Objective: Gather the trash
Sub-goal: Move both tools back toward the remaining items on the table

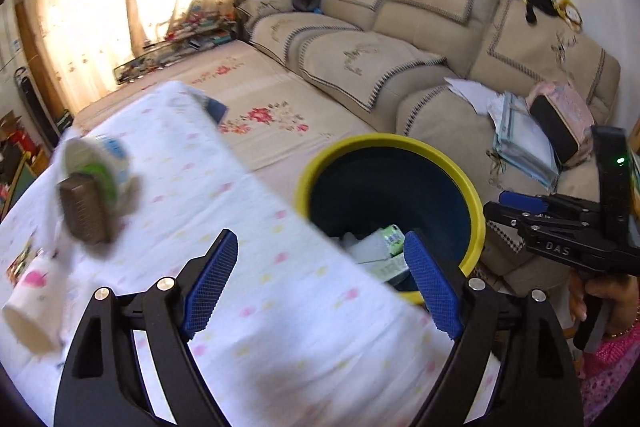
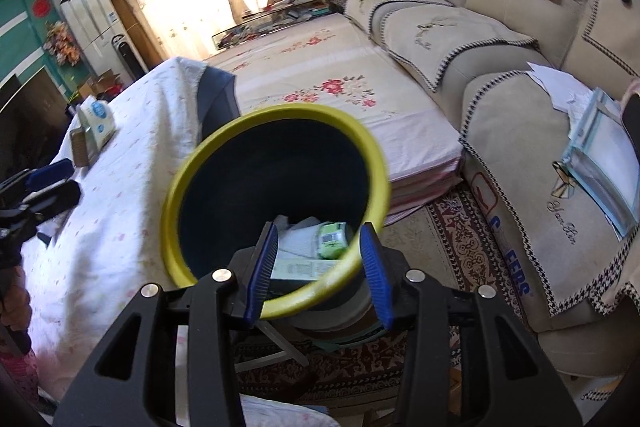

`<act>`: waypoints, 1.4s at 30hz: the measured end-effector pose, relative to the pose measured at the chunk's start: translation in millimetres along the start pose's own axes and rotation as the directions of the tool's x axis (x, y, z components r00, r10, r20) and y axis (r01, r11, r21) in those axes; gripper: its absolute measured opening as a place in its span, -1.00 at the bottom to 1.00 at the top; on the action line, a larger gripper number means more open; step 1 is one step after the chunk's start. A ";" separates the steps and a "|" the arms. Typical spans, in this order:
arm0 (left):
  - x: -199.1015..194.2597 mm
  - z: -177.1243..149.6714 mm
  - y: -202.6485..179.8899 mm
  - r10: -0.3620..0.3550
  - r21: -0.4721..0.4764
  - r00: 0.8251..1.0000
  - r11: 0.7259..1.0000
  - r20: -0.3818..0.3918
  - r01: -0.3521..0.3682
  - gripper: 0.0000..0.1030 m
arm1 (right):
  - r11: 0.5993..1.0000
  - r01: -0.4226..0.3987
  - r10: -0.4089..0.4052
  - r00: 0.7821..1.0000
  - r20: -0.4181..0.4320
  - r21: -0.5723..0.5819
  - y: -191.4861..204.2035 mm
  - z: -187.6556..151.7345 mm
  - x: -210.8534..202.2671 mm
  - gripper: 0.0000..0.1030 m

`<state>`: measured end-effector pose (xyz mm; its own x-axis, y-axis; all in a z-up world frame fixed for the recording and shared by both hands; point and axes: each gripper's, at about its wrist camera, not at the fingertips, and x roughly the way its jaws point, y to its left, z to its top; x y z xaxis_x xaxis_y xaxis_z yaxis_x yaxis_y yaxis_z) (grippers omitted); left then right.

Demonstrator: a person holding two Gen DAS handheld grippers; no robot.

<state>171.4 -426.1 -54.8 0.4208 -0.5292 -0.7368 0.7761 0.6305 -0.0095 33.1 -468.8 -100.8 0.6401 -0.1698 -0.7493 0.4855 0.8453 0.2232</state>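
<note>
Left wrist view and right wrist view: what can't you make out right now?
- Left wrist: paper cup and tub on the table are motion-blurred; labels unreadable.
- Both views: bin bottom hidden by its wall and blue pads.
- Left wrist: right gripper cut by the frame edge.
- Right wrist: green packet print too small.

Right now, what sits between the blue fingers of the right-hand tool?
The near yellow rim of the trash bin sits between the open right gripper jaws, with a green packet inside beyond, seen in the right wrist view.

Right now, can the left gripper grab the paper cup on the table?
Probably yes. The left gripper is open and empty, and the paper cup lies on the table off to its left with nothing between.
</note>
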 end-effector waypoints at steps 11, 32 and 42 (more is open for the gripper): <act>-118.7 -74.3 142.9 0.319 -0.218 0.938 0.933 0.134 -0.286 0.76 | 0.983 -0.086 0.081 0.996 -0.035 -0.165 103.4 16.5 19.5 -0.19; -128.5 -160.5 293.6 0.483 -0.512 0.871 0.774 0.095 -0.373 0.80 | 0.873 -0.216 0.241 0.971 0.001 -0.437 330.6 67.5 66.5 -0.19; -137.0 -167.6 304.4 0.508 -0.587 0.857 0.720 0.083 -0.370 0.80 | 0.836 -0.297 0.341 0.940 0.011 -0.461 350.8 39.6 41.4 -0.19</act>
<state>271.3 -66.5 -70.0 0.7944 -0.1805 -0.5800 0.1275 0.9831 -0.1313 253.5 -199.4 -28.8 0.7737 0.1226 -0.6216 -0.0590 0.9908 0.1220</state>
